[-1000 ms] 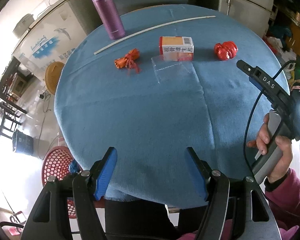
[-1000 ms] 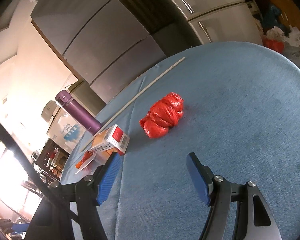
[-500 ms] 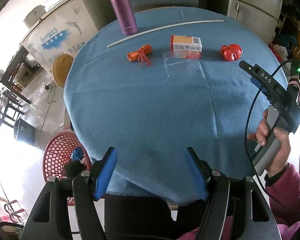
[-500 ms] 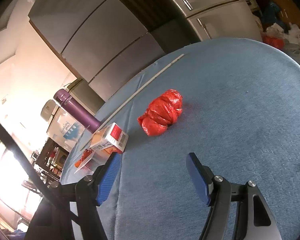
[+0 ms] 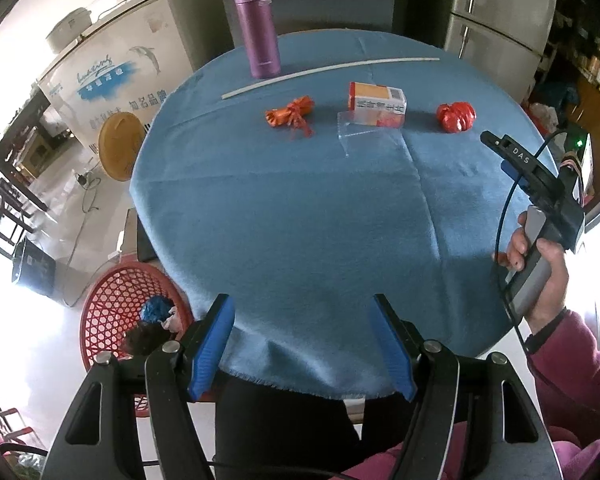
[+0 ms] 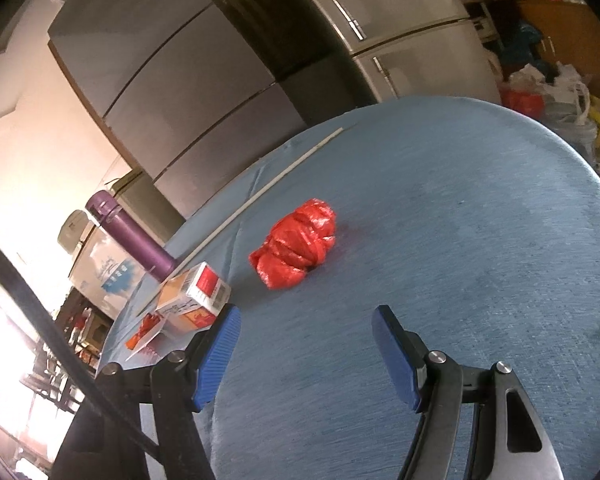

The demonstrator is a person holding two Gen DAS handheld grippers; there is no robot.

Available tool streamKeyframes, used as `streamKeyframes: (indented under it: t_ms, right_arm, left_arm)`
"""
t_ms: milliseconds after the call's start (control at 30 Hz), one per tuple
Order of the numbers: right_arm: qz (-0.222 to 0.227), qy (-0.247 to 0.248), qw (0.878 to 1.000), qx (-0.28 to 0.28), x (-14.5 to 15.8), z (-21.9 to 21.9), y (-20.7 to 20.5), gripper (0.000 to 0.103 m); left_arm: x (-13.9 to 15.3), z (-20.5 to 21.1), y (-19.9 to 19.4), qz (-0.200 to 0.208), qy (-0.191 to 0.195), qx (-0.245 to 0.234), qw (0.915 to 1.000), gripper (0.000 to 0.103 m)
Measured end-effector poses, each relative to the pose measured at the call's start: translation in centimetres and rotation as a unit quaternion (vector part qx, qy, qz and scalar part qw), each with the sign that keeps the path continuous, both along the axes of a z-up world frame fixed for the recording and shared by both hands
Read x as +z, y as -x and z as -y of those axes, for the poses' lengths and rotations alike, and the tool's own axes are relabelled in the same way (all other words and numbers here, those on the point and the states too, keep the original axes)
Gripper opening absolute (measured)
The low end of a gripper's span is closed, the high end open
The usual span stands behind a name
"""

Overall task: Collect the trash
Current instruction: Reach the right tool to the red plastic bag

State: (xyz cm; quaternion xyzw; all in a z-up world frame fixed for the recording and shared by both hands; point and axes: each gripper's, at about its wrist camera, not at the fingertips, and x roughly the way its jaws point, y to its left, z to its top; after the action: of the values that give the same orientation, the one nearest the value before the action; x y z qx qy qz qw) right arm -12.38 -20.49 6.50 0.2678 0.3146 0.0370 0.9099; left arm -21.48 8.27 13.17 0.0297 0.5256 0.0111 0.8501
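Left wrist view: the left hand-held gripper [image 5: 302, 346] stands half open and empty over the near edge of the blue counter [image 5: 300, 220]. Far on it lie an orange wrapper [image 5: 290, 114], a small carton [image 5: 378, 104] and a red crumpled bag [image 5: 456, 117]; a red basket [image 5: 116, 304] stands on the floor at the left. Right wrist view: the right hand-held gripper [image 6: 304, 354] is half open, empty, with the red crumpled bag [image 6: 296, 250] just beyond it.

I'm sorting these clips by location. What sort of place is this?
Likely a home kitchen or dining area: tall steel fridges behind a round table under a blue cloth, a chest freezer beside it, and a red basket on the floor.
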Motion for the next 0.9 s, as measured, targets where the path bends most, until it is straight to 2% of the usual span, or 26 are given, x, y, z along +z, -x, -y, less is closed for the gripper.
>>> streamKeyframes:
  t_ms: [300, 467, 700, 767, 900]
  right_arm:
    - [-0.009, 0.006, 0.999, -0.036, -0.1, 0.8, 0.0, 0.072]
    - [-0.022, 0.002, 0.998, -0.054, -0.4, 1.4, 0.0, 0.072]
    - [-0.044, -0.047, 0.995, -0.073, -1.3, 3.1, -0.2, 0.072]
    - [-0.055, -0.041, 0.995, -0.076, -1.1, 3.0, -0.5, 0.072]
    - [-0.069, -0.057, 0.994, -0.068, 0.0, 2.9, -2.1, 0.072]
  left_arm:
    - [1.2, -4.6, 3.5, 0.031, 0.017, 0.013, 0.9993, 0.071]
    - [0.7, -6.5, 3.9, 0.035, 0.039, 0.022, 0.9984, 0.073]
    - [-1.2, -7.3, 1.1, 0.015, 0.034, 0.005, 0.9993, 0.073]
    - [-1.4, -7.1, -0.7, 0.014, 0.031, -0.006, 0.9994, 0.073]
    - [-1.0, -6.2, -4.4, 0.031, 0.017, -0.037, 0.9987, 0.073]
